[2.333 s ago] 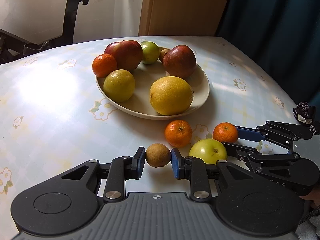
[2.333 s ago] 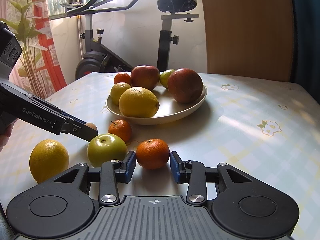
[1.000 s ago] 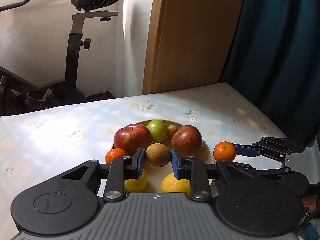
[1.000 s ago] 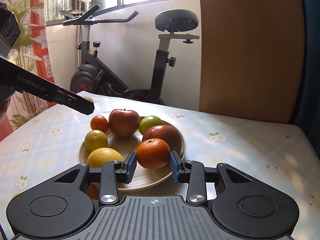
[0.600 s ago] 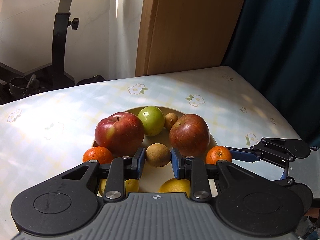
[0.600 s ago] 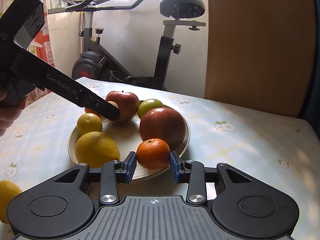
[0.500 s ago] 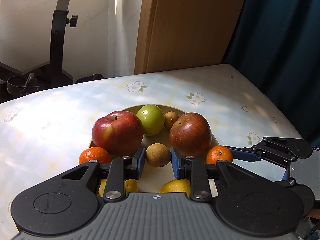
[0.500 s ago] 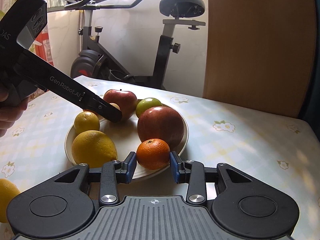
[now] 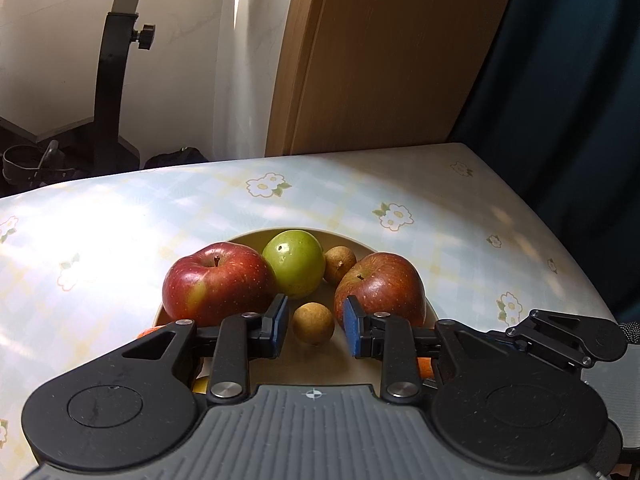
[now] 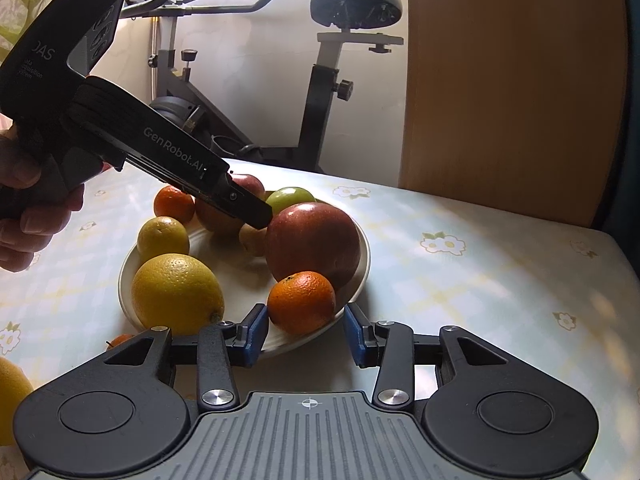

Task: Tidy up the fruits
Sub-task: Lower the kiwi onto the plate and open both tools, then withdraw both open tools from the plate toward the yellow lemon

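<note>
Since a moment ago, your two grippers have let go of their fruit over the plate (image 10: 362,276): both sets of jaws are opening, where half a second back each pinched its load.

On the floral tablecloth (image 9: 400,184), the cream plate carries two red apples (image 9: 218,282), a large lemon (image 10: 177,294), a smaller yellow citrus (image 10: 163,240), a green apple (image 9: 294,263) and a mandarin at the far rim (image 10: 174,206).

Your right gripper (image 10: 304,334) sits at the plate's near edge with the mandarin (image 10: 302,302) between its blue pads (image 10: 253,330), small gaps showing on either side; the fruit rests on the plate against a red apple.

Your left gripper (image 9: 313,325) reaches over the plate's middle, its fingers parted narrowly around the small brown fruit (image 9: 313,323), which lies free on the plate between the two red apples. A second small brown fruit (image 9: 340,259) sits beside the green apple.
</note>
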`<state>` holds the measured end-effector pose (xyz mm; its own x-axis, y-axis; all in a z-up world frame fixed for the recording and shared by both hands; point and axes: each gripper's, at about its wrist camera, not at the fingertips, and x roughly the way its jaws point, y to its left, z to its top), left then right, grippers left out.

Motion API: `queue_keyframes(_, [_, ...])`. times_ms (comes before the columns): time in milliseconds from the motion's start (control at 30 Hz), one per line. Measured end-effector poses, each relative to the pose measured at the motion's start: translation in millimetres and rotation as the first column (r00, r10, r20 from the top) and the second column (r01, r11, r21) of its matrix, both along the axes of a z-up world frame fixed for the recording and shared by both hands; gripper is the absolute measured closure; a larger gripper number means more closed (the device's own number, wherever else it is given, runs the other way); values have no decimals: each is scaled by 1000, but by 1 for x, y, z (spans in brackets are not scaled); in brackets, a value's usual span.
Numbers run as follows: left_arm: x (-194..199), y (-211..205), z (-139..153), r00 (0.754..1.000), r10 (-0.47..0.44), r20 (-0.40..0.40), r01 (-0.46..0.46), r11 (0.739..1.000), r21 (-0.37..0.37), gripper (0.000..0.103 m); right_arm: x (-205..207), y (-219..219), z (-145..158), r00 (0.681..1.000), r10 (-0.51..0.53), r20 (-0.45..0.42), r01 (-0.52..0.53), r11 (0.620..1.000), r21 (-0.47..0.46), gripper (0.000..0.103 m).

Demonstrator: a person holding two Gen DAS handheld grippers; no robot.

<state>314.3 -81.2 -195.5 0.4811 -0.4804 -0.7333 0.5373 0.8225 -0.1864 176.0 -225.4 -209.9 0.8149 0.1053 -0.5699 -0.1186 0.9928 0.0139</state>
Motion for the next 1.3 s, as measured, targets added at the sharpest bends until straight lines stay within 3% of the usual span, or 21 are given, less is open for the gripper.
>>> queue_keyframes(200, [-7, 4, 13, 1000, 6, 26, -5, 1000, -26, 71, -6, 1, 3, 1000, -19, 14, 19, 1000, 14, 65])
queue_keyframes(567, [-45, 44, 31, 996, 57, 69, -57, 998, -1, 71, -35, 8, 13, 998, -50, 40, 46, 995, 87, 65])
queue_keyframes(1300, [-129, 134, 30, 991, 125, 54, -126, 992, 10, 71, -92, 71, 22, 998, 2, 56, -8, 993, 116, 65])
